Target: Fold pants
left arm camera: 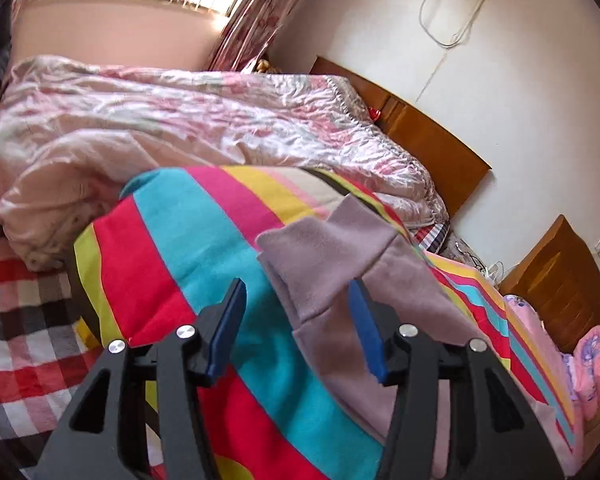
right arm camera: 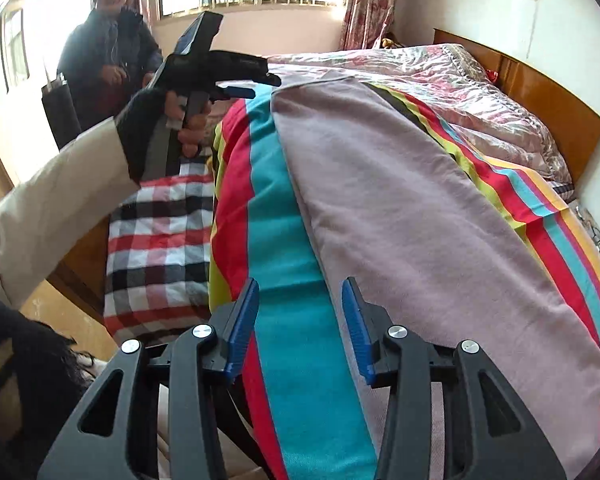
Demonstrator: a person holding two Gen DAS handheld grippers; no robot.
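My left tool [left arm camera: 298,322] and right tool [right arm camera: 300,320] both stand spread, pinching nothing. The pants [right arm camera: 420,208] lie flat on the striped blanket [right arm camera: 292,320]. I'd grab the hem corners evenly, then fold.

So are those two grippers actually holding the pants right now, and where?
Nothing is held. The left gripper and right gripper are both open, pads clear of the mauve pants, which lie flat on the striped blanket.
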